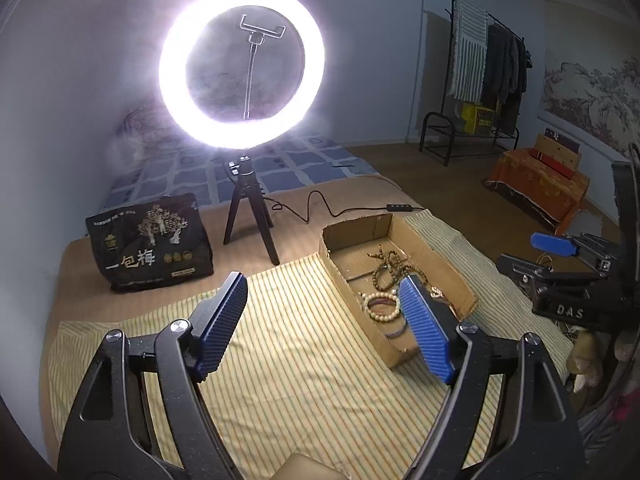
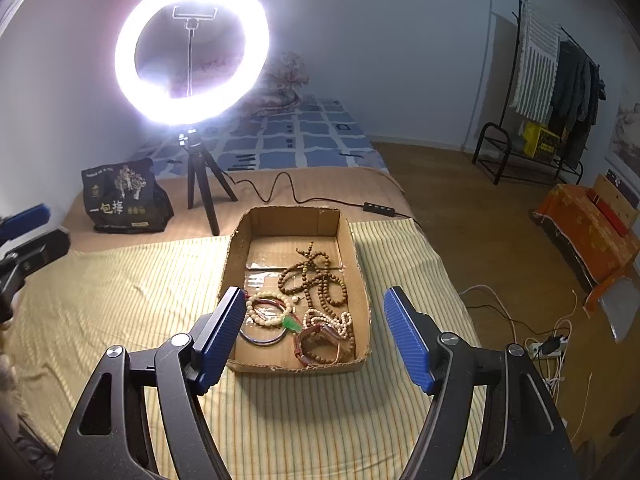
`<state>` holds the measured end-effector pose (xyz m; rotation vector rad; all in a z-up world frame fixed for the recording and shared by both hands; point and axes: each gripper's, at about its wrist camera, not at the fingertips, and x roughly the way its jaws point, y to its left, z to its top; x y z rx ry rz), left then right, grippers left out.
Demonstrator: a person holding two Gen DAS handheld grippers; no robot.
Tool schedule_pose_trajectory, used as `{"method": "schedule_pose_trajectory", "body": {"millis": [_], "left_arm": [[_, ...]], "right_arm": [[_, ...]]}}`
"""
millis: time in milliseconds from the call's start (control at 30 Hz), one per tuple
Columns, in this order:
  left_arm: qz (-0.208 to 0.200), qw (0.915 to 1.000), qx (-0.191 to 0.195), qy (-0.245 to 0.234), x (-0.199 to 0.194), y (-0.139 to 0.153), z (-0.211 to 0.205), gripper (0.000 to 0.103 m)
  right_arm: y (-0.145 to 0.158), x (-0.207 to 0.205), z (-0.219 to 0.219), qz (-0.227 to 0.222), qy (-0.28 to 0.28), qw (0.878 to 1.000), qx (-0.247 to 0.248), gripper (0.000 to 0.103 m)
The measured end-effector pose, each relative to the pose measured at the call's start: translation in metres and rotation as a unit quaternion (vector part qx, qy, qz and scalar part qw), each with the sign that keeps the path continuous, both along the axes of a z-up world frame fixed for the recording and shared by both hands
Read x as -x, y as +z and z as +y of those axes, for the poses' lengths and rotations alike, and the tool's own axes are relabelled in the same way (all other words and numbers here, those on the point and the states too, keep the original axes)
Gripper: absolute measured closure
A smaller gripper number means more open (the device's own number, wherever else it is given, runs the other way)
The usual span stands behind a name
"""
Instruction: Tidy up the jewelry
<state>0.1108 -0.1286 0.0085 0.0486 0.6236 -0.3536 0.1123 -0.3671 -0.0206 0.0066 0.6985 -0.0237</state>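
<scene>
A shallow cardboard box (image 2: 356, 248) stands on a striped yellow cloth (image 2: 120, 292); it also shows in the left wrist view (image 1: 360, 232). Inside lie a long brown bead necklace (image 2: 316, 276), a pale bead bracelet (image 2: 266, 310) with a green pendant (image 2: 291, 323), a dark bangle (image 2: 262, 340), a white bead strand (image 2: 328, 322) and a brown bead bracelet (image 2: 320, 346). My right gripper (image 2: 316, 308) is open and empty, above the box's near end. My left gripper (image 1: 324, 292) is open and empty, over the cloth left of the box. The right gripper shows at the right edge (image 1: 560, 264).
A lit ring light (image 2: 192, 48) on a black tripod (image 2: 204, 188) stands behind the box, its cable (image 2: 304, 196) running right. A black printed bag (image 2: 124, 200) sits at back left. A clothes rack (image 2: 552, 92) and an orange-draped bench (image 2: 588, 228) stand on the floor at right.
</scene>
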Motion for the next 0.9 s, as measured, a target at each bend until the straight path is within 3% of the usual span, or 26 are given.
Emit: {"method": "schedule_pose_trajectory", "body": {"millis": [133,267,500,567,900], "left_arm": [[-0.014,0.9996,-0.022,0.007,0.019,-0.001,0.001,0.021],[-0.019,0.9995,-0.022,0.011,0.034,-0.004,0.005,0.007],[-0.015,0.9994,-0.026,0.019,0.052,-0.006,0.008,0.004],[-0.013,0.9993,-0.028,0.022,0.055,-0.007,0.008,0.002],[-0.003,0.9985,-0.048,0.025,0.053,-0.015,0.005,0.001]], "right_arm": [[0.0,0.007,0.001,-0.006,-0.009,1.0,0.0,0.031],[0.002,0.015,0.004,-0.017,-0.015,1.0,0.007,0.031],[0.001,0.023,0.007,-0.042,-0.025,0.999,0.014,0.031],[0.001,0.025,0.008,-0.043,-0.024,0.999,0.019,0.019],[0.0,0.026,0.006,-0.046,-0.021,0.998,0.025,0.018]]}}
